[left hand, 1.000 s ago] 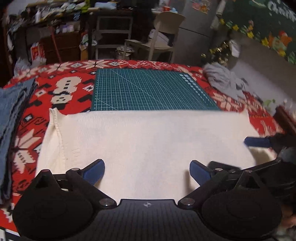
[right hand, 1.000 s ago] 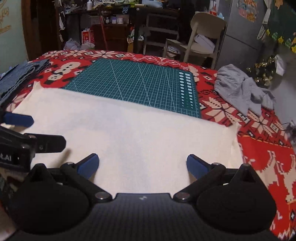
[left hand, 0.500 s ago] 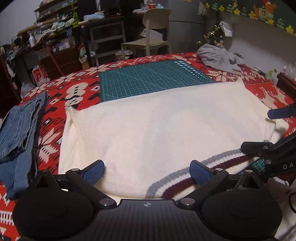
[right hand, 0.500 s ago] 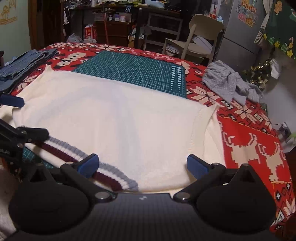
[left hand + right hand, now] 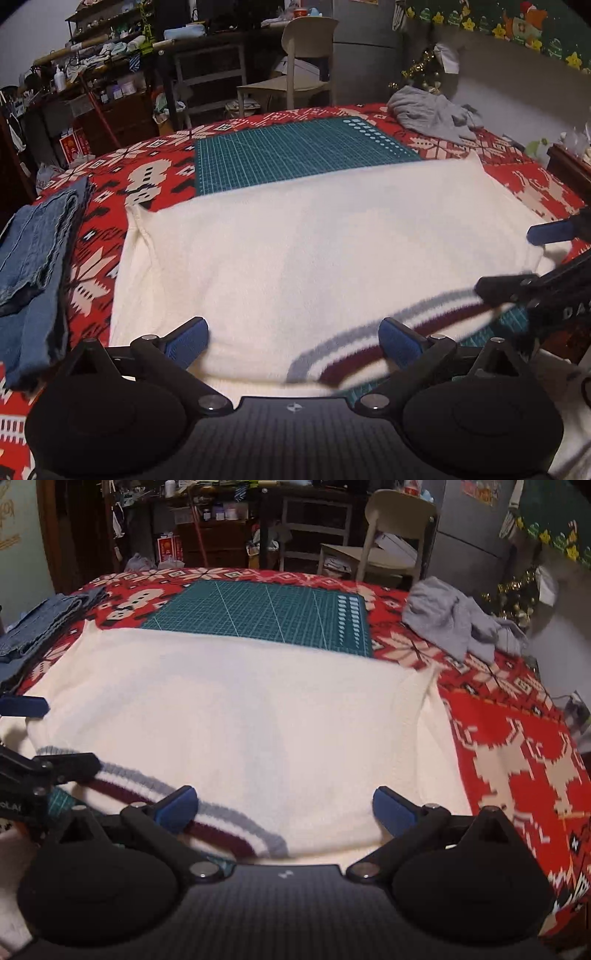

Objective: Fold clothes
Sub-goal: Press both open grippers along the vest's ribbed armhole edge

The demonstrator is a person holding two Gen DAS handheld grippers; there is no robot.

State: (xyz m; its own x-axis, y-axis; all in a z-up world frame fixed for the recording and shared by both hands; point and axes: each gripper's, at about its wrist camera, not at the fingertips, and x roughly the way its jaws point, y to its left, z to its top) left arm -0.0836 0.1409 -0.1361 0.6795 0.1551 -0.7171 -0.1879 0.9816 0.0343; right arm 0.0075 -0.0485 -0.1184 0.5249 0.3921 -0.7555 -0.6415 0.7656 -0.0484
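Observation:
A cream knitted sweater (image 5: 295, 240) (image 5: 240, 709) lies flat across the red patterned tablecloth, its far edge over the green cutting mat (image 5: 295, 155). Its grey and maroon striped hem (image 5: 369, 347) (image 5: 221, 819) shows at the near edge. My left gripper (image 5: 293, 339) is open over the near left part of the sweater, with nothing between its blue pads. The right gripper (image 5: 284, 808) is open over the near right part, also holding nothing. Each gripper shows at the side of the other's view: the right gripper (image 5: 506, 262) and the left gripper (image 5: 72, 734).
Folded blue jeans (image 5: 33, 258) (image 5: 40, 627) lie at the table's left edge. A crumpled grey garment (image 5: 432, 114) (image 5: 454, 620) sits at the far right corner. Beyond the table stand a beige chair (image 5: 295, 62) and cluttered shelves (image 5: 110, 74).
Both grippers have drawn back toward the near edge and risen. The sweater's striped hem has come into view. Both stay open.

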